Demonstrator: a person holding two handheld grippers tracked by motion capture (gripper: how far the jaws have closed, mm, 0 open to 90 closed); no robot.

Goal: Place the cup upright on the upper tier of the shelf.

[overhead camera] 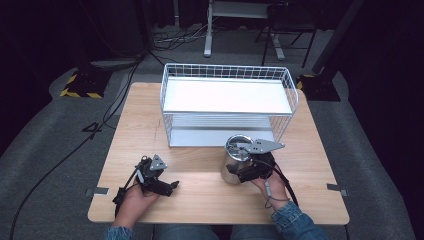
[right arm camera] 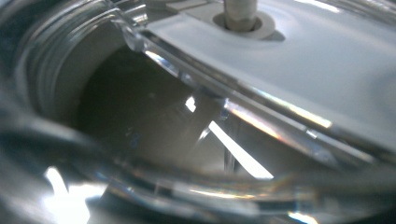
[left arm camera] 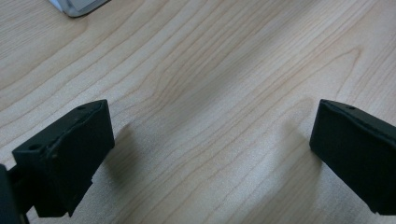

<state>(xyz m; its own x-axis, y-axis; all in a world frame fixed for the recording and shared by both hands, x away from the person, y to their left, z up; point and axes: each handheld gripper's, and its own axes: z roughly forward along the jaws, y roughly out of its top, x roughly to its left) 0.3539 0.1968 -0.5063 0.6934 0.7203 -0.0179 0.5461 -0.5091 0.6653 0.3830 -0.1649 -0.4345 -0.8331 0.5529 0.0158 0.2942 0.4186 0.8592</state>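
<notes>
Right hand-held gripper (overhead camera: 250, 167) is clamped on the glass jar (overhead camera: 236, 159), just in front of the wire rack (overhead camera: 227, 100). Left hand-held gripper (overhead camera: 172, 186) rests on the counter (overhead camera: 200, 200), jaws spread, nothing between them.

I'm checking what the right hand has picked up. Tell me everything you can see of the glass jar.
The glass jar is clear, round and lidless, its open mouth up and ridged near the rim as the right gripper view shows. It looks empty. It stands about upright on or just above the wooden table, in front of the white wire rack. The right claw meets its side; the grip itself is hidden.
</notes>
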